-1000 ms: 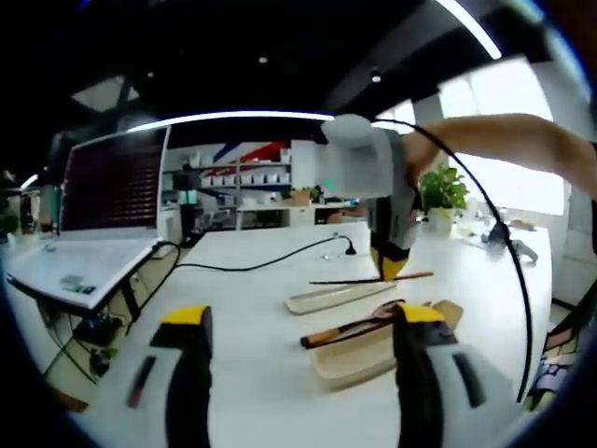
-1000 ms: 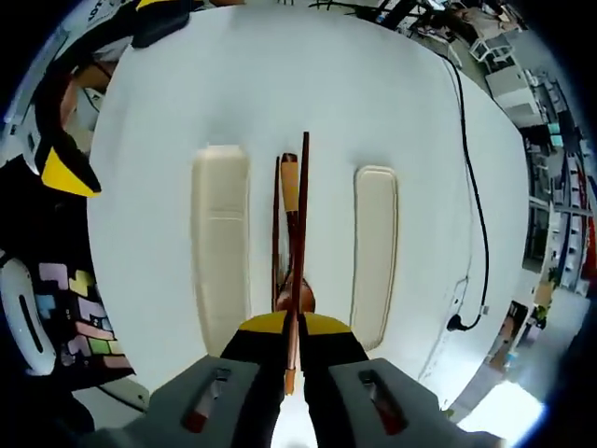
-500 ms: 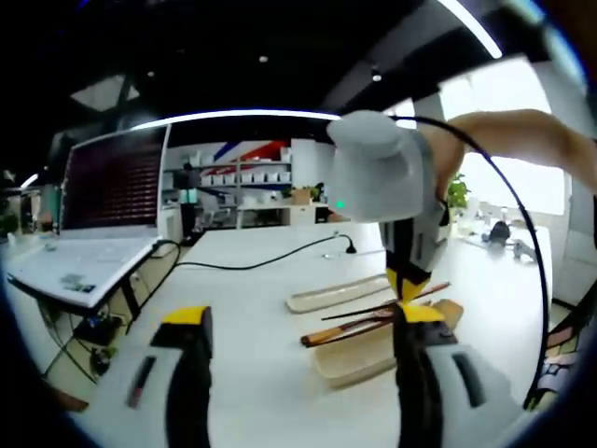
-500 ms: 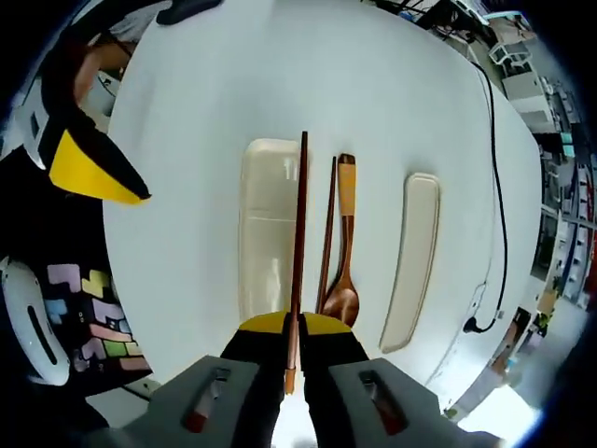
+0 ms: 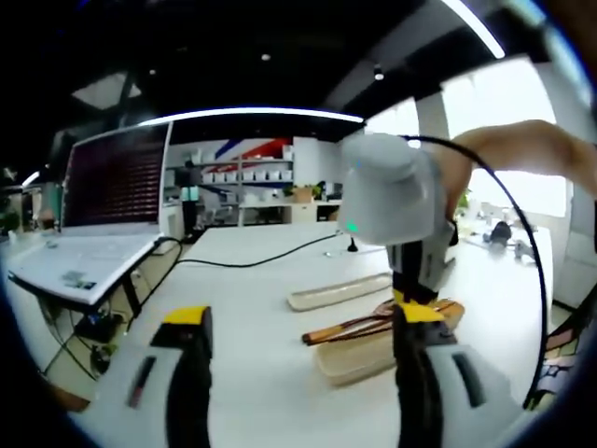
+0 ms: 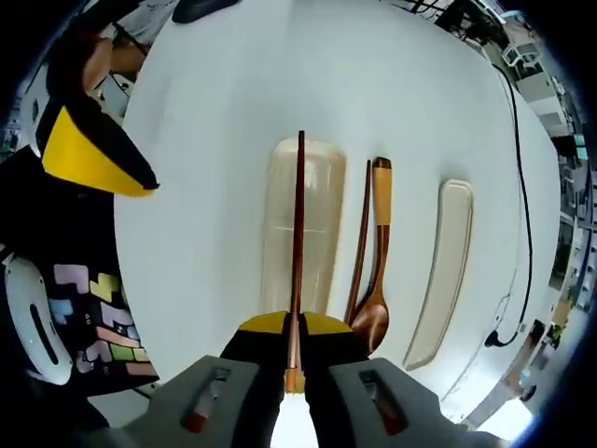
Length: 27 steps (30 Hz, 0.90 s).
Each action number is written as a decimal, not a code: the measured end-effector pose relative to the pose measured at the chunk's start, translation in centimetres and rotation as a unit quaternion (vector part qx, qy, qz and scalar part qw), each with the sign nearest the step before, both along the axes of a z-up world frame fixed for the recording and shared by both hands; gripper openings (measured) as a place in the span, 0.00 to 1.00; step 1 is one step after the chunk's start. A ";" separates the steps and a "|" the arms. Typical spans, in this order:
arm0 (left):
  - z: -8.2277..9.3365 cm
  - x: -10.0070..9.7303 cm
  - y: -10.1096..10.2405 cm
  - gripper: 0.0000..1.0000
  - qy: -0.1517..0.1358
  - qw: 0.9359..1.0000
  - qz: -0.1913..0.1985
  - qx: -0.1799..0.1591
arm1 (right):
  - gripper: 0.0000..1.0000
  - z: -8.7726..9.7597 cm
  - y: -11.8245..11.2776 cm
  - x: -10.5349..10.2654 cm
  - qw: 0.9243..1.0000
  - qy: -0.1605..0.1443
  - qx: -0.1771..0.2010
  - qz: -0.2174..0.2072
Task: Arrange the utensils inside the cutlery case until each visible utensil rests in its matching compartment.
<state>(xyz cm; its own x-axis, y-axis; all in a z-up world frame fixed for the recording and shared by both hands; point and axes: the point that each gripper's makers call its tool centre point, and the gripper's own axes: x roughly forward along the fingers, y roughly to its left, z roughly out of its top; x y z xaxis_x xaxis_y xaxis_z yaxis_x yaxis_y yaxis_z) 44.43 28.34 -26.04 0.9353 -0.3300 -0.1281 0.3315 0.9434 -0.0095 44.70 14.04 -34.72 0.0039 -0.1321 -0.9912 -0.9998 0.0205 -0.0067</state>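
Now, in the right gripper view, we start at the far left of our right gripper point(image 6: 291, 329), where the yellow tip of the left gripper point(image 6: 89, 154) juts in over the edge of the white table point(image 6: 215, 112). Straight ahead of our jaws lies the case tray point(image 6: 303, 224), a long pale trough. Our jaws are pressed together on a dark chopstick point(image 6: 298, 233), which runs forward from between the yellow pads and lies over the length of the tray; we cannot tell whether it touches the tray floor. Just right of the tray, on the bare table, rest the second chopstick point(image 6: 359, 247) and beside it the wooden spoon point(image 6: 375, 280), bowl nearest us and handle pointing away. Further right, apart from them, lies the case lid point(image 6: 441, 271), and a black cable point(image 6: 522, 187) trails along the table's far right edge.

In the left gripper view, a laptop point(image 5: 103, 215) stands well to the left of our left gripper point(image 5: 303, 373), whose jaws stand wide apart with nothing between them. Ahead and to the right we see the lid point(image 5: 338, 292), then the tray point(image 5: 359, 350) with the spoon point(image 5: 359, 325) behind it, and the right gripper point(image 5: 396, 201) poised above them.
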 end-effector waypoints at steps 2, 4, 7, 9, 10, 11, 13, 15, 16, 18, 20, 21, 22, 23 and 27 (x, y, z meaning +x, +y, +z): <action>0.0 0.0 0.1 0.83 -0.001 1.000 0.002 -0.001 | 0.02 -0.2 0.0 -0.2 1.000 0.001 0.001 0.001; 0.0 -0.1 0.2 0.83 0.000 1.000 0.003 -0.001 | 0.02 -0.4 0.2 -0.4 1.000 0.005 0.004 0.002; 0.0 -0.1 0.2 0.83 0.000 1.000 0.003 -0.002 | 0.02 -0.7 0.6 -0.6 1.000 0.010 0.012 -0.002; 0.0 -0.1 0.3 0.83 0.000 1.000 0.005 -0.003 | 0.02 -0.9 0.7 -0.7 1.000 0.012 0.014 -0.005; 0.0 -0.1 0.4 0.83 0.000 1.000 0.005 -0.003 | 0.02 -1.0 0.7 -0.8 1.000 0.013 0.014 -0.006; -0.1 0.0 0.5 0.83 0.001 1.000 0.006 -0.004 | 0.02 -1.1 0.7 -0.9 1.000 0.014 0.015 -0.006; -0.1 0.0 0.5 0.83 0.002 1.000 0.007 -0.004 | 0.02 -1.2 0.8 -1.0 1.000 0.017 0.017 -0.011; -0.1 0.0 0.6 0.83 0.002 1.000 0.008 -0.003 | 0.02 -1.3 1.1 -1.3 0.999 0.023 0.029 -0.020; -0.1 0.0 0.6 0.83 0.002 1.000 0.008 -0.004 | 0.02 -1.3 1.1 -1.5 0.999 0.027 0.029 -0.018; -0.1 0.1 0.6 0.83 0.002 1.000 0.008 -0.004 | 0.02 -1.4 1.1 -1.7 0.999 0.032 0.029 -0.015; -0.3 0.2 0.6 0.83 0.004 1.000 0.008 -0.004 | 0.02 -1.5 1.1 -1.5 0.999 0.027 0.026 -0.017; -0.3 0.2 0.6 0.83 0.005 1.000 0.007 -0.004 | 0.02 -1.5 1.0 -1.1 0.999 0.019 0.023 -0.014; -0.4 0.2 0.5 0.83 0.007 1.000 0.007 -0.004 | 0.02 -1.6 0.9 -1.1 1.000 0.018 0.020 -0.011; -0.4 0.2 0.5 0.83 0.007 1.000 0.006 -0.005 | 0.02 -1.7 0.7 -1.1 1.000 0.018 0.017 -0.010; -0.3 0.2 0.5 0.83 0.006 1.000 0.006 -0.007 | 0.02 -2.1 0.2 -1.3 1.000 0.023 0.009 -0.012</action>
<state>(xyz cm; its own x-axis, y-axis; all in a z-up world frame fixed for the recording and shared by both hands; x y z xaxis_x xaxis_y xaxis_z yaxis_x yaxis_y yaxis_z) 44.59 28.86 -26.39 0.9375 -0.3205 -0.1357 0.3200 0.9471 -0.0262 43.44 14.21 -36.81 -0.0439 -0.1133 -0.9926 -0.9983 0.0433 0.0392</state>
